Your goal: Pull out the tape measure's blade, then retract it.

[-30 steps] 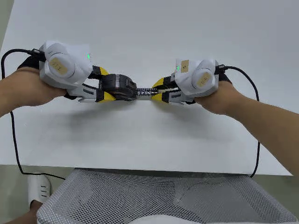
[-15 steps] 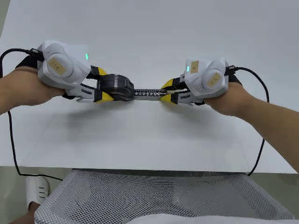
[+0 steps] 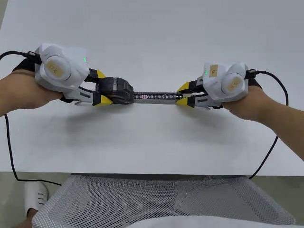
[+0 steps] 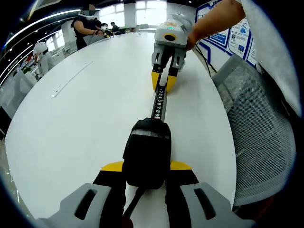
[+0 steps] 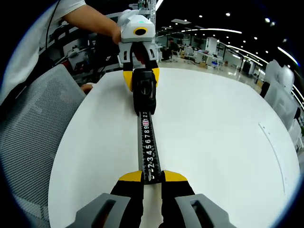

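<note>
Left gripper: jaws closed on the black tape measure case, with 1 yellow pad on each side of it. A hand holds the gripper at the left of the head view.

Right gripper: jaws pinched together on the free end of the blade, with the 2 yellow tips nearly meeting around it. The other hand holds the gripper at the right.

Tape measure: the case sits between the left jaws over the white table. I cannot tell whether it touches the top.

Blade: drawn out in a straight, level line from the case's mouth to the right gripper, with the 2 grippers facing each other along it.

Head view: a black cable trails from the right gripper over the table's near edge. A grey mesh chair sits below that edge.

Left gripper view: the left gripper hugs the case, whose rounded back faces the camera. The blade runs away to the right gripper. People stand at the far end of the long table.

Right gripper view: the right gripper clamps the blade, whose face is turned up with printed numerals running from 2 to 9 and beyond. The case and the left gripper are at the far end.
</note>
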Tool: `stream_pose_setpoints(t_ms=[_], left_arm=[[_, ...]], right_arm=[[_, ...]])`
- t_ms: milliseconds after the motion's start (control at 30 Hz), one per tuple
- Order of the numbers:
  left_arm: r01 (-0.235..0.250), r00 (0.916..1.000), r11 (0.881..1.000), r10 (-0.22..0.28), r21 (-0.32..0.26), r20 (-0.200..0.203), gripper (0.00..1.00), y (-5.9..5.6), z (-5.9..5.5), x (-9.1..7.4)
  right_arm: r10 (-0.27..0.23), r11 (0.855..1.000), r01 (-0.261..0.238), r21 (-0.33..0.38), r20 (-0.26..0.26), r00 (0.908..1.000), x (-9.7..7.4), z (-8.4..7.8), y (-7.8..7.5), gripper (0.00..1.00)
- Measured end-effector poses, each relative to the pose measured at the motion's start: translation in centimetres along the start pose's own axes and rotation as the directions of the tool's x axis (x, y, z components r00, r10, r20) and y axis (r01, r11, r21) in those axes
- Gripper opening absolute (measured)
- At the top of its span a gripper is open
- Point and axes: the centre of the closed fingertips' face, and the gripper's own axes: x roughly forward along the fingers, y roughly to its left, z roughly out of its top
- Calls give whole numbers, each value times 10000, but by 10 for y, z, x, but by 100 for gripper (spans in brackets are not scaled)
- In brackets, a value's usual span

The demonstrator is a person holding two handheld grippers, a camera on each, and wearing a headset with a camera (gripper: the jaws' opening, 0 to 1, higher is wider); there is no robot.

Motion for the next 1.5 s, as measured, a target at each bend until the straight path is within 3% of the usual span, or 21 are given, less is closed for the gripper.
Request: stream_pose_setpoints(t_ms=[467,1500], left_arm=[[1,10000,10000,-1,27,-15,26,0,1,0],[48,9999,9999,-47,106,-101,26,0,1,1]], right_arm=[[-125,9999,122,-63,-492,9987,-24,-26,-3,10],[-397,9992,379,-160,-1335,9903,-68,-66,-6,10]])
